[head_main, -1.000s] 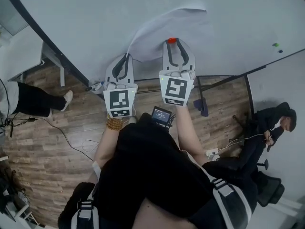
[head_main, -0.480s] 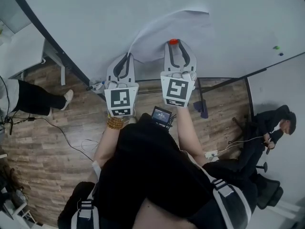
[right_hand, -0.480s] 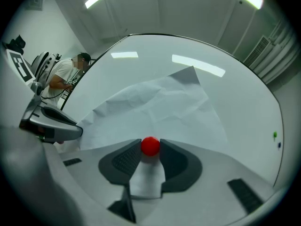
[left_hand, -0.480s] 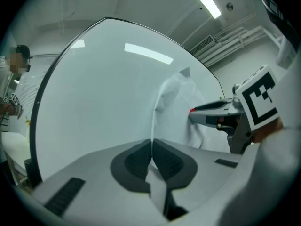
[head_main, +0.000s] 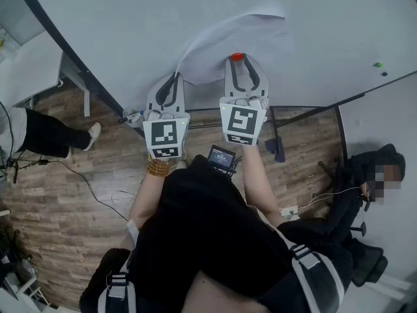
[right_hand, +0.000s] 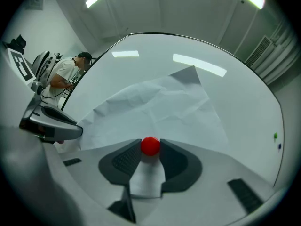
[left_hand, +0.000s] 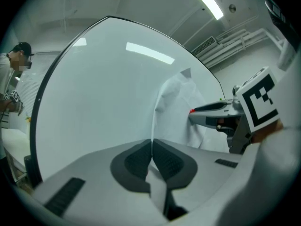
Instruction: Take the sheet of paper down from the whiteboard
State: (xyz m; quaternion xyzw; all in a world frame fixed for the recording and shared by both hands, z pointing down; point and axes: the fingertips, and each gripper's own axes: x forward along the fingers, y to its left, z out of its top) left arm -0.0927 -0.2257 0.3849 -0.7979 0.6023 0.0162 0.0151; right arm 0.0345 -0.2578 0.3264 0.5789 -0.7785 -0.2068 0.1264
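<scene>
One paper sheet; one red magnet

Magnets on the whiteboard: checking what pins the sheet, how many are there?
3: a red magnet between the fingers of the right gripper, on the sheet; a green one and a blue one far right on the board. Others may be hidden.

Whiteboard cut off at top, green speck too small to tell

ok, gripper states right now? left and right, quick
left gripper: closed on the edge of the sheet of paper.
right gripper: closed on the red magnet on that sheet.
</scene>
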